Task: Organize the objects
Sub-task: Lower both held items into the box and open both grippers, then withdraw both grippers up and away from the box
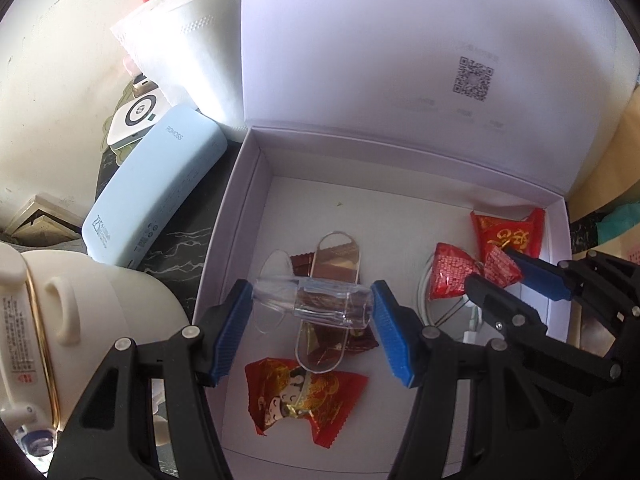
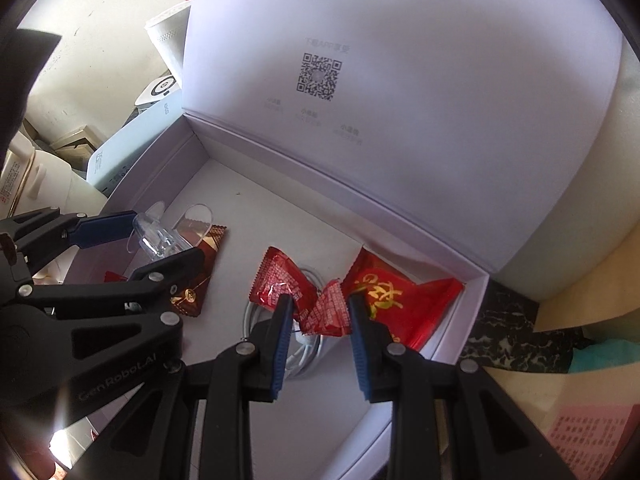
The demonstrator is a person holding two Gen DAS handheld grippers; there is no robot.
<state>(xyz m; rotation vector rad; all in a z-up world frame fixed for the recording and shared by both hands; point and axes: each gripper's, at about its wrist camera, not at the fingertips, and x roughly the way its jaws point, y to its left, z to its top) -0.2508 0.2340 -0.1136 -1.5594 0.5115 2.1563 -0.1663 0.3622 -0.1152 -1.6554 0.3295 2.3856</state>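
Open box on the table, with both tools reaching into it.

The box (image 1: 256, 184) sits on the table (image 1: 180, 240), its lid (image 1: 400, 40) standing up behind it. Inside, sweets lie scattered: one sweet (image 1: 300, 396) near the front, another sweet (image 1: 508, 232) in the far right corner above a coiled cable (image 1: 424, 300). The left tool (image 1: 314, 304) holds a small vial (image 1: 316, 302) over the middle; the right tool (image 2: 320, 312) pinches a wrapped sweet (image 2: 296, 292). Left of the box lie a power bank (image 1: 156, 184), a paper roll (image 1: 188, 40) and a kettle (image 1: 100, 312).

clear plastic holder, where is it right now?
Held across the left tool, the clear plastic holder sits over the white box, above the brown candy wrapper; in the right wrist view it shows far left.
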